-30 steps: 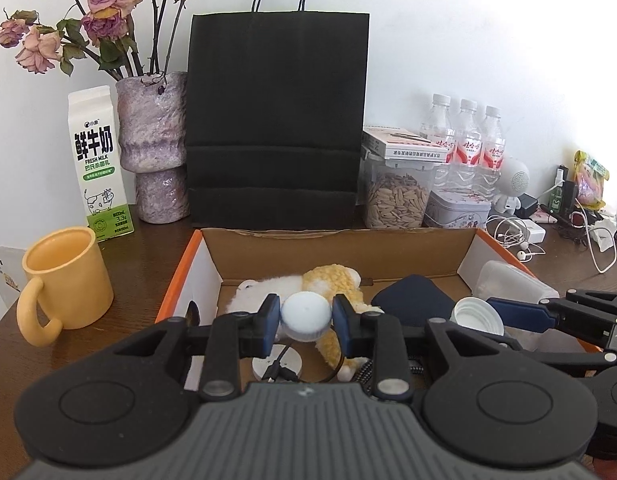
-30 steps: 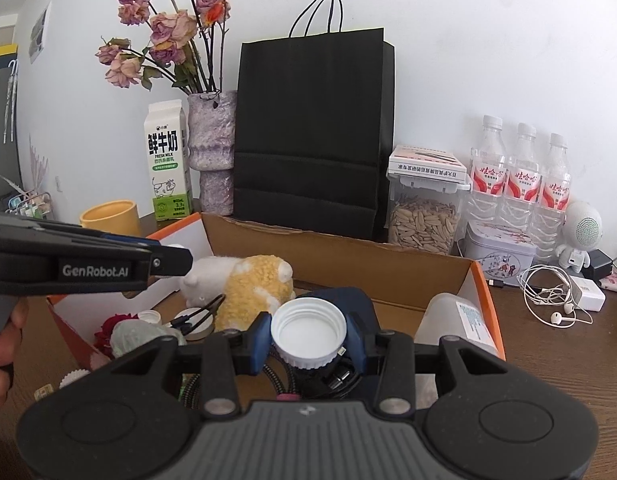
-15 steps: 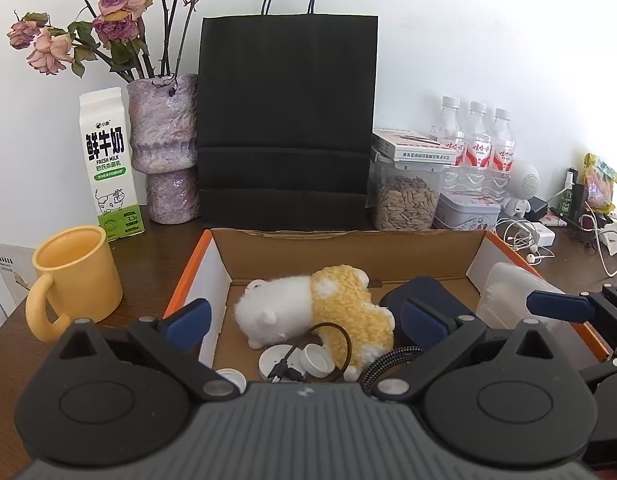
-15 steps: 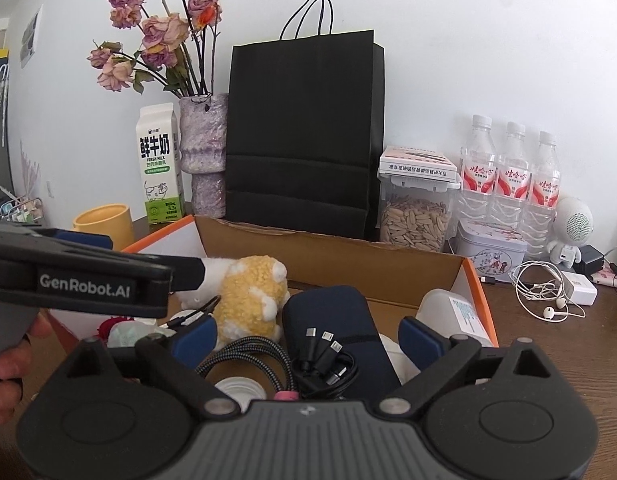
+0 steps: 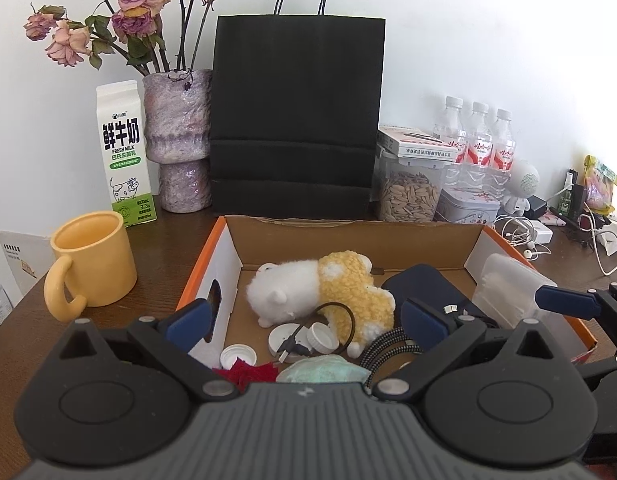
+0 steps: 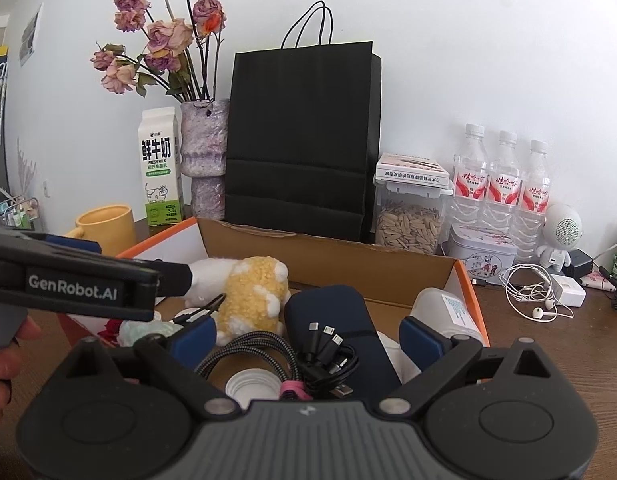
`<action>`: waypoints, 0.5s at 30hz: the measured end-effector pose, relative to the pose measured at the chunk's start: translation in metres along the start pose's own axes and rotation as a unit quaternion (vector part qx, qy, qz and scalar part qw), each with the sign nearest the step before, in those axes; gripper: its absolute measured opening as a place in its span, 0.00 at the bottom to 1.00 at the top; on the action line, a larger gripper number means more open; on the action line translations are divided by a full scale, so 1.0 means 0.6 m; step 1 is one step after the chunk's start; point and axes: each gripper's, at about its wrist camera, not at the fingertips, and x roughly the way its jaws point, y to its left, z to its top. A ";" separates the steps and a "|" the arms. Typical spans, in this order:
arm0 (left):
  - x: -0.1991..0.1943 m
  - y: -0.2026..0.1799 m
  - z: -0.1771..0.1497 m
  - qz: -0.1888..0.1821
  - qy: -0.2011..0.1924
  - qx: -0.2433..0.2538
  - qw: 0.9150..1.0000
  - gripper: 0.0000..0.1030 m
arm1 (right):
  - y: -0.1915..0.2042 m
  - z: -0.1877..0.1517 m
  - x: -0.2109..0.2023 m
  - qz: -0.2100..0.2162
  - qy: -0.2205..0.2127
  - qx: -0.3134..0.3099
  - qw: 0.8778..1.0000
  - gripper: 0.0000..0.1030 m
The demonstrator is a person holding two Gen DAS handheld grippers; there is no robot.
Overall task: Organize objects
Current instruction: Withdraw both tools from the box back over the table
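Caps [image 5: 238,356] in box [image 5: 348,236]: light, rigid, slick; pinch across rim | left hand-held gripper [image 5: 304,316] open, empty | right hand-held gripper [image 6: 308,332] open, empty

Left wrist cam: I'm looking forward along the left gripper [image 5: 304,320] fingers, low and close over the cardboard box [image 5: 348,236], facing the wall.
Right wrist cam: same heading, just right of it, over the box's right half; left gripper [image 6: 108,280] crosses my left edge.
Shared: box, plush toy [image 5: 320,292] [image 6: 248,296], black paper bag [image 5: 296,112] [image 6: 300,140], milk carton [image 5: 122,152].
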 end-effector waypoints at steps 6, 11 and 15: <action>-0.045 0.014 -0.027 0.009 0.002 -0.013 1.000 1.00 | 0.014 -0.018 -0.047 -0.004 -0.003 0.004 1.000 0.96; -0.080 0.025 -0.056 0.018 0.014 -0.009 1.000 1.00 | 0.030 -0.047 -0.084 -0.001 0.004 0.007 1.000 0.96; -0.108 0.035 -0.080 0.028 0.025 -0.005 0.999 1.00 | 0.046 -0.072 -0.110 0.002 0.017 0.003 1.000 0.96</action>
